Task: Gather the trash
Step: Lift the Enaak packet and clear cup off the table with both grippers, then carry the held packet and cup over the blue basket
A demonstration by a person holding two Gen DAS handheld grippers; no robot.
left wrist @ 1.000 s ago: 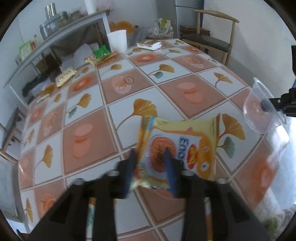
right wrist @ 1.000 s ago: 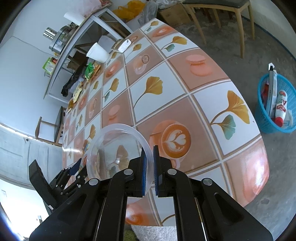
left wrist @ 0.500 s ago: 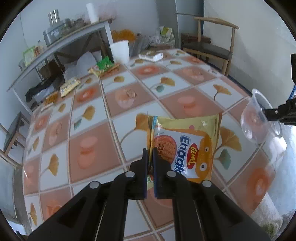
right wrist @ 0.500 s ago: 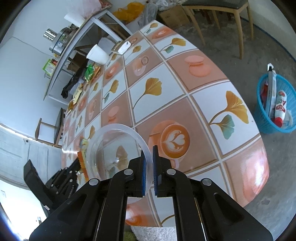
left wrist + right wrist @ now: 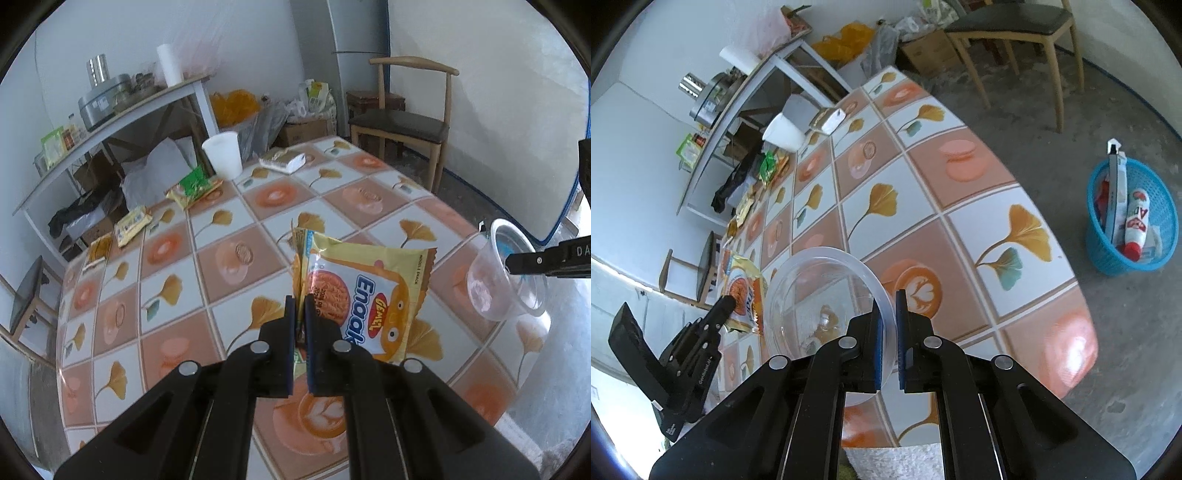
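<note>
Yellow and orange, the noodle packet (image 5: 369, 295) hangs in the air over the near part of the bench (image 5: 229, 258), pinched by its left edge between the blue pads of the left gripper (image 5: 300, 314), which is clenched on it. The packet's printed face looks toward the camera and its lower corner droops to the right. From the right wrist view the same packet (image 5: 744, 291) shows at the far left, held up by the left gripper (image 5: 726, 301).

To the right, the right gripper (image 5: 888, 325) is clamped on the rim of a clear plastic cup (image 5: 820, 295), one pad inside the wall and one outside; the cup is tilted with its mouth toward the camera and held above the bench edge. In the left wrist view that cup (image 5: 495, 288) sits off the bench's right side, well apart from the packet.

Farther back on the patterned bench lie a green wrapper (image 5: 194, 182), a small yellow packet (image 5: 133, 225), a white cup (image 5: 221, 155) and a white box (image 5: 282, 162). On the floor to the right stands a blue basket (image 5: 1160, 214) with bottles in it, well apart from the bench. A wooden chair (image 5: 402, 122) stands beyond the bench's far corner.
</note>
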